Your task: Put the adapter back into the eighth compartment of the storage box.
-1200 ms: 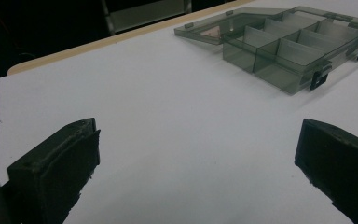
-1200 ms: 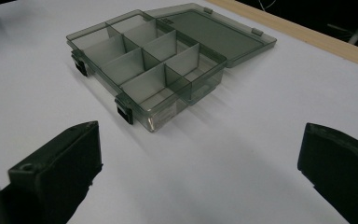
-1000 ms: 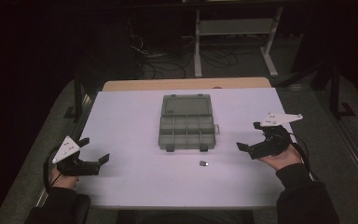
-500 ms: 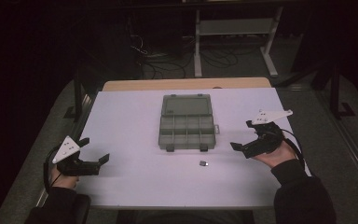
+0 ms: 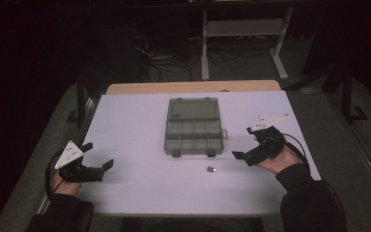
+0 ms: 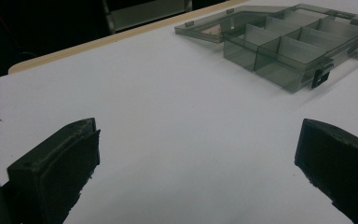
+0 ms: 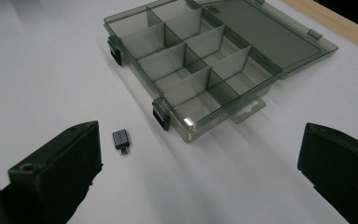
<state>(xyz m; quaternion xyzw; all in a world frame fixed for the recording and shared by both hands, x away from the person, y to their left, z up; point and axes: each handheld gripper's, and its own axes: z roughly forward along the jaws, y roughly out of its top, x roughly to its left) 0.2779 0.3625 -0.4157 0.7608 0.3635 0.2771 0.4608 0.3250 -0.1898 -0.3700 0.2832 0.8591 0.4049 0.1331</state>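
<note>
The small grey adapter lies on the white table, just near of the open compartment box. My right claw has slid left toward it, jaws wide apart and empty, so pickup looks imminent. My left claw idles open, near left.

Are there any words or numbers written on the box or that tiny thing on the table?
None can be read. The clear grey compartment box, lying open, shows no label or print. The small dark adapter on the white table bears no mark that can be made out; it is too small to tell. The right gripper and left gripper carry no readable lettering either.
</note>
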